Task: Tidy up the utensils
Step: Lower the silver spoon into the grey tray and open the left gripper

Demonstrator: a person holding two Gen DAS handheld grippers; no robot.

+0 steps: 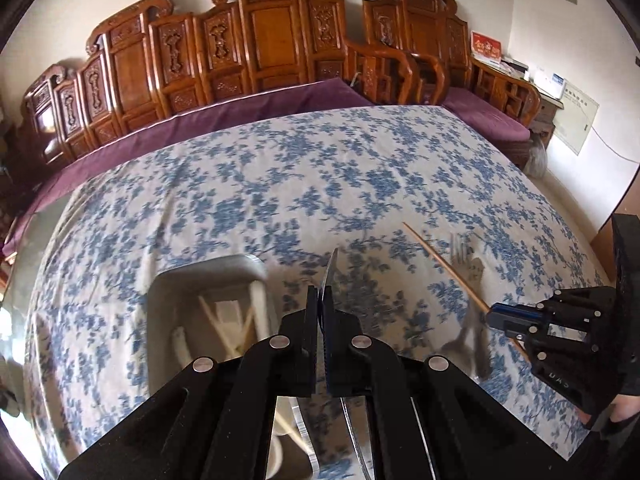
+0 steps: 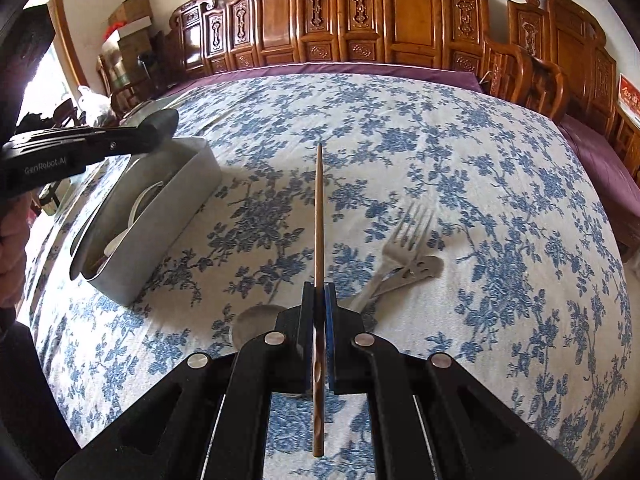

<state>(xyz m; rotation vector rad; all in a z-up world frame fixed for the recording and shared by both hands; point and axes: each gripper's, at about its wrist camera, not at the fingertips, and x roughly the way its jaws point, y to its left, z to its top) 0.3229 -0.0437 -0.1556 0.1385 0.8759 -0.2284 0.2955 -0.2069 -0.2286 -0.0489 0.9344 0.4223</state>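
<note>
My left gripper is shut on a metal spoon, held edge-on just right of the grey utensil holder; in the right wrist view the spoon's bowl hovers over the holder. The holder contains chopsticks and white spoons. My right gripper is shut on a wooden chopstick, held above the cloth; it shows in the left view too. A fork lies crossed over a slotted metal utensil on the cloth. A metal spoon bowl lies beneath my right gripper.
The table carries a white cloth with blue flowers. A carved wooden bench with purple cushions runs along the far side. Boxes stand at the far left.
</note>
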